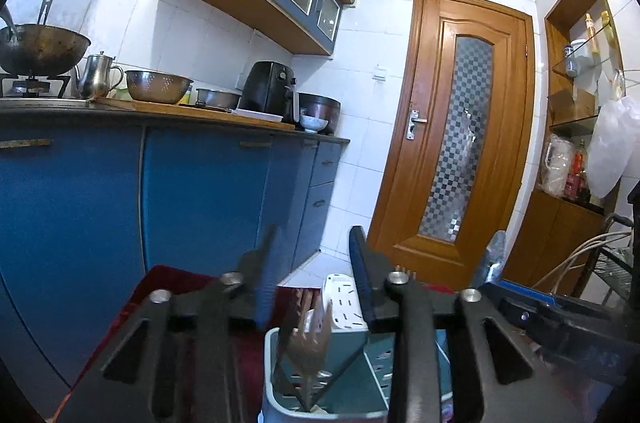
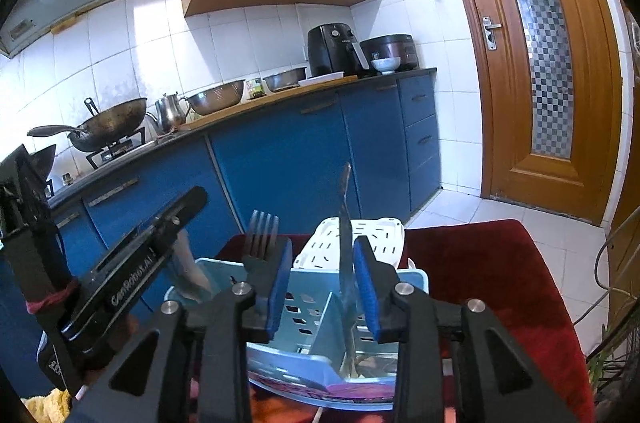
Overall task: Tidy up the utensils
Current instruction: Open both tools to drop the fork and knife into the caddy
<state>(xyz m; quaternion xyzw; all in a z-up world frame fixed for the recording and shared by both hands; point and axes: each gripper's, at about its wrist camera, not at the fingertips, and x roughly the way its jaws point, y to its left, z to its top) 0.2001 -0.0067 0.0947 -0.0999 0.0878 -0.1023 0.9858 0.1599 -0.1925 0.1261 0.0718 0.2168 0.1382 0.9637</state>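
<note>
A light blue utensil caddy (image 2: pixel 298 307) with slotted dividers stands on a dark red cloth (image 2: pixel 480 263). My right gripper (image 2: pixel 323 241) hangs open over it. A slim metal utensil (image 2: pixel 346 223) stands upright between the blue pads, close to the right one, with a gap on its left. A fork (image 2: pixel 261 235) stands tines up just left of my left finger. My left gripper (image 1: pixel 315 231) is open above the caddy (image 1: pixel 360 375), and a blurred fork (image 1: pixel 310 343) stands tines up in the compartment below its spread pads. The left gripper (image 2: pixel 180 235) also shows at the caddy's left side.
A white slotted holder (image 2: pixel 352 239) sits behind the caddy. Blue base cabinets (image 2: pixel 288 159) and a worktop with a wok (image 2: pixel 108 123), bowls and an air fryer (image 2: pixel 332 49) run beyond. A wooden door (image 2: pixel 532 63) stands at the right. Cables (image 1: pixel 580 251) hang near a rack.
</note>
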